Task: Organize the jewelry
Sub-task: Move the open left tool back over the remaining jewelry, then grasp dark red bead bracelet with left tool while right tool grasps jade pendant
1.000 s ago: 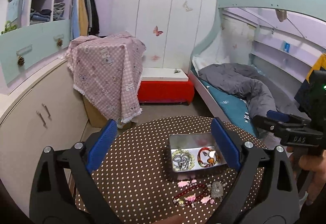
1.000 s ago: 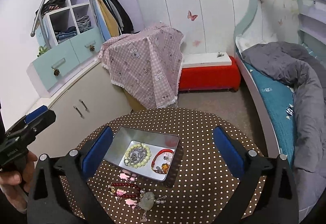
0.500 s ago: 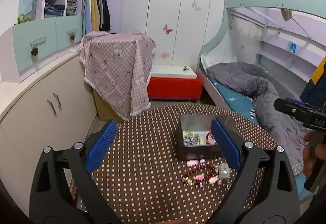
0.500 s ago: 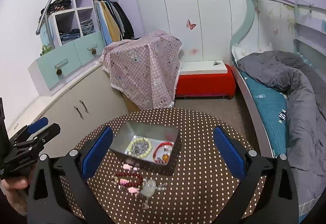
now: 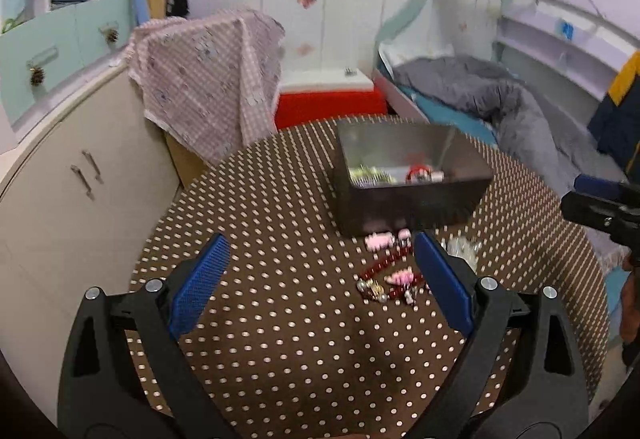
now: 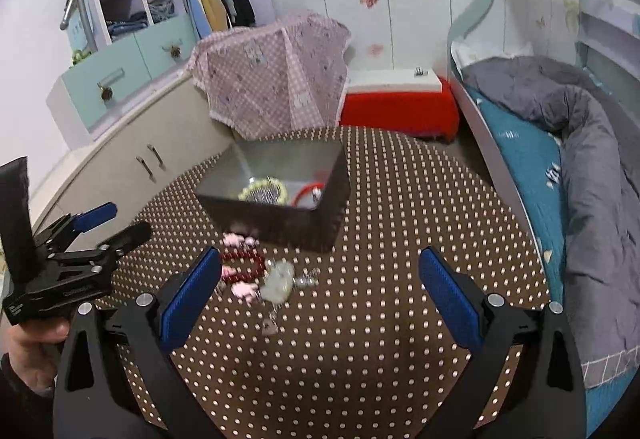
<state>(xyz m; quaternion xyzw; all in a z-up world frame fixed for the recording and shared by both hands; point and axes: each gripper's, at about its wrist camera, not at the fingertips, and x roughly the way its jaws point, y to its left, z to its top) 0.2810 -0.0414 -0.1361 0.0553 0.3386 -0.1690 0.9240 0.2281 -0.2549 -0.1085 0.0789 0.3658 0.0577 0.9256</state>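
A metal tin [image 5: 408, 195] [image 6: 280, 215] stands on the round dotted table [image 5: 280, 339] [image 6: 400, 319]. Inside it lie a pale green bead bracelet [image 6: 264, 193] and a red bangle [image 6: 306, 193]. In front of the tin lie a dark red bead bracelet with pink charms [image 5: 390, 275] [image 6: 242, 263] and a pale stone pendant [image 6: 280, 277] on a chain. My left gripper [image 5: 320, 279] is open, low over the table, left of the loose jewelry. My right gripper [image 6: 320, 283] is open around the pendant area. Both are empty.
A cream cabinet [image 5: 60, 199] stands left of the table, with a pink checked cloth [image 5: 208, 79] draped behind. A red bench [image 6: 400, 107] and a bunk bed with a grey duvet [image 6: 580, 143] lie beyond and to the right.
Both grippers have dropped lower and moved closer to the table and the loose jewelry. The tin now shows from the side. Both stay open.
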